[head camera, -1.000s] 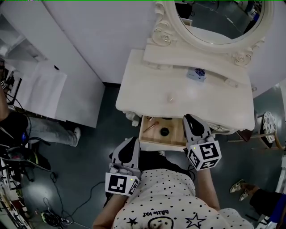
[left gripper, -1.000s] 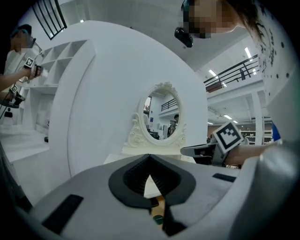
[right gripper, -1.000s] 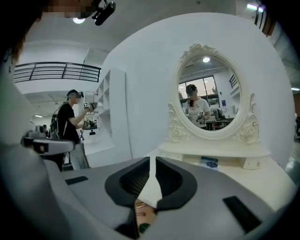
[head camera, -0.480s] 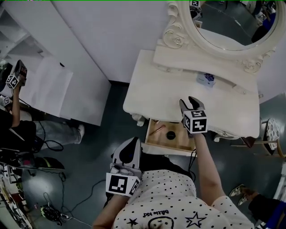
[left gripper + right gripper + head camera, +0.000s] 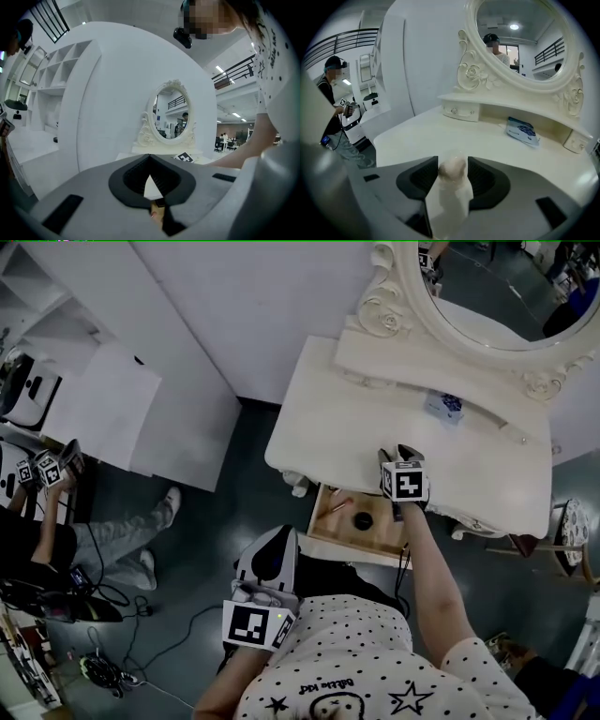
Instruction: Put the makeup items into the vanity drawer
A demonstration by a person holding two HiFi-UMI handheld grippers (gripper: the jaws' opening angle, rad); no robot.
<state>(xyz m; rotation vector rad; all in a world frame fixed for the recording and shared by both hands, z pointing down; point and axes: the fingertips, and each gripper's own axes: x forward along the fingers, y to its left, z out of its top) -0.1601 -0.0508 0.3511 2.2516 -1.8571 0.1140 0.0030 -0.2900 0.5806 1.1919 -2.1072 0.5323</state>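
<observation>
Starting at the person's dotted shirt, the left gripper hangs just in front of the chest, above the dark floor. Its fingers are pressed together with nothing between them.

Just beyond it, the vanity drawer stands pulled out from under the desk. A round black pot and a slim reddish stick lie apart on its wooden bottom.

Past the drawer, the right gripper reaches over the desk's front edge, tilted downward. Its fingers have just been opening and now stand spread. A small pale bottle stands upright on the desk top between them. The pads flank it closely on either side but do not visibly press on it.

Farther back, a blue packet lies on the desk beneath a raised shelf. Behind that rises the oval mirror in its carved cream frame, set against a white wall.
</observation>
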